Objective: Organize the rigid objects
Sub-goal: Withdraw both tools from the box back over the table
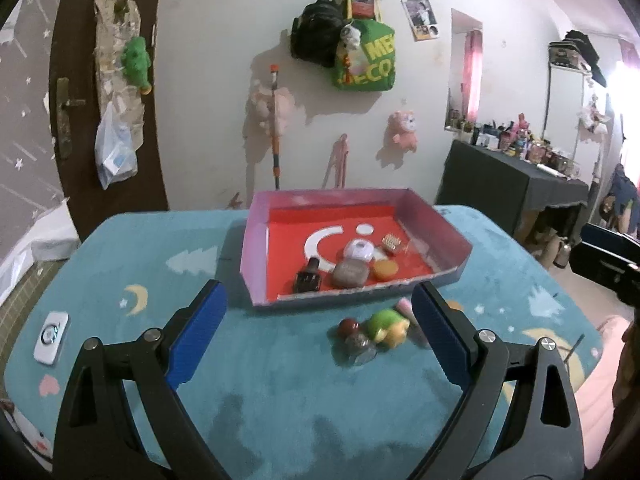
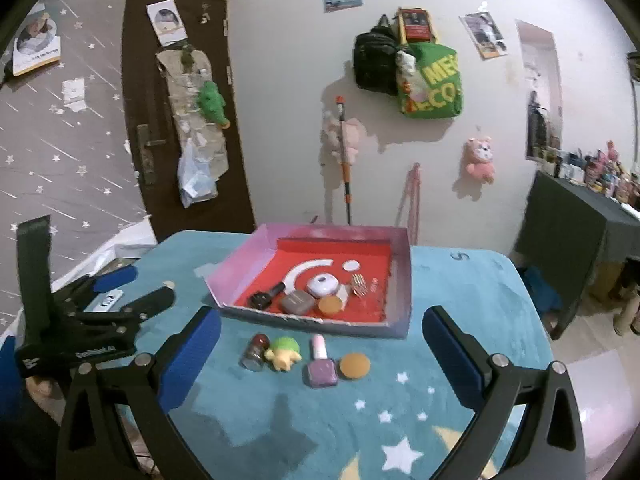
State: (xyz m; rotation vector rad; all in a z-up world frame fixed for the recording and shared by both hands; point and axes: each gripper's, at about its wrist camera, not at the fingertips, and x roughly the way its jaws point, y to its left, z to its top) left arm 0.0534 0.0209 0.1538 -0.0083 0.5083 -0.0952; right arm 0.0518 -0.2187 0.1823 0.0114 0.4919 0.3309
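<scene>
**Small objects laid out before a red tray on a teal table**

A teal star-and-moon table cover [image 2: 280, 420] is seen in front of a white wall hung with bags and plush toys, a dark door standing at the upper left of both frames. At the centre, a shallow red-floored tray [image 2: 402, 280] is shown already holding a dark bottle [image 2: 266, 296], a grey case [image 2: 297, 303], an orange disc [image 2: 330, 305], a white round case [image 2: 323, 284] and a small metallic clip [image 2: 359, 282]. Just below the tray's near edge, a row is formed by a small jar [image 2: 254, 354], a green-and-yellow toy [image 2: 283, 353], a purple nail polish bottle [image 2: 321, 368] and a second orange disc [image 2: 355, 365]. The right gripper [image 2: 320, 344] is held with its blue pads spread wide and nothing between them. The left gripper [image 1: 318, 316] is likewise splayed and empty in its own view, the jar and toy lying near its right finger. A white device [image 1: 51, 337] is seen at the left edge.
</scene>
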